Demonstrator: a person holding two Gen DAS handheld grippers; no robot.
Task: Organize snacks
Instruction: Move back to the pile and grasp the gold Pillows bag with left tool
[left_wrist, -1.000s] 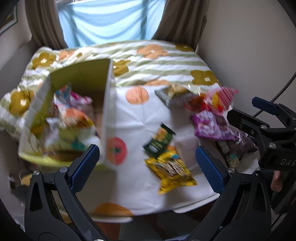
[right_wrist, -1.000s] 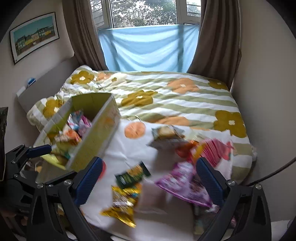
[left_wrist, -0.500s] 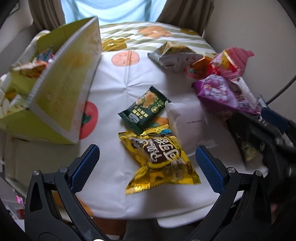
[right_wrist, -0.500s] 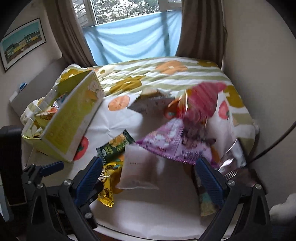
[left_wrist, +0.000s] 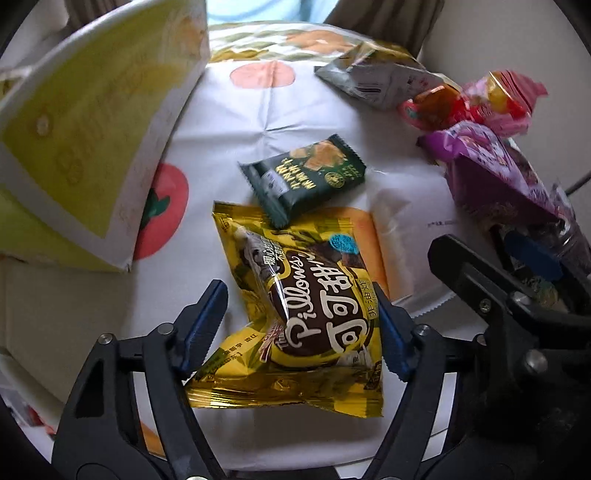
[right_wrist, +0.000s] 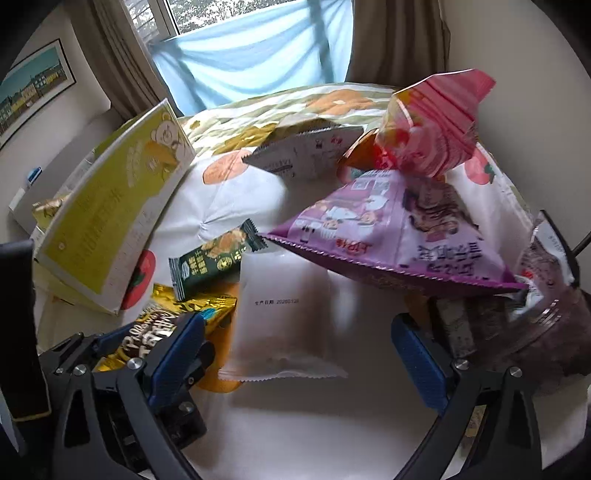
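A gold Pillows snack bag (left_wrist: 295, 295) lies on the white tablecloth (left_wrist: 258, 110). My left gripper (left_wrist: 301, 328) is open, its blue fingers on either side of the bag's near end. A dark green snack pack (left_wrist: 306, 177) lies just beyond it. My right gripper (right_wrist: 299, 354) is open around the near end of a white translucent packet (right_wrist: 280, 314). The gold bag (right_wrist: 162, 325) and green pack (right_wrist: 210, 262) also show in the right wrist view. The yellow-green box (left_wrist: 92, 129) stands at the left.
A purple bag (right_wrist: 399, 236), a pink bag (right_wrist: 432, 125), a grey bag (right_wrist: 306, 151) and a dark clear-wrapped pack (right_wrist: 546, 314) are piled at the right. The table edge is close below the grippers. A flowered bed (right_wrist: 295, 107) lies behind.
Both grippers have dropped and moved in close to the table. The left one now straddles the gold bag, its jaws narrower; the right one straddles the white packet.
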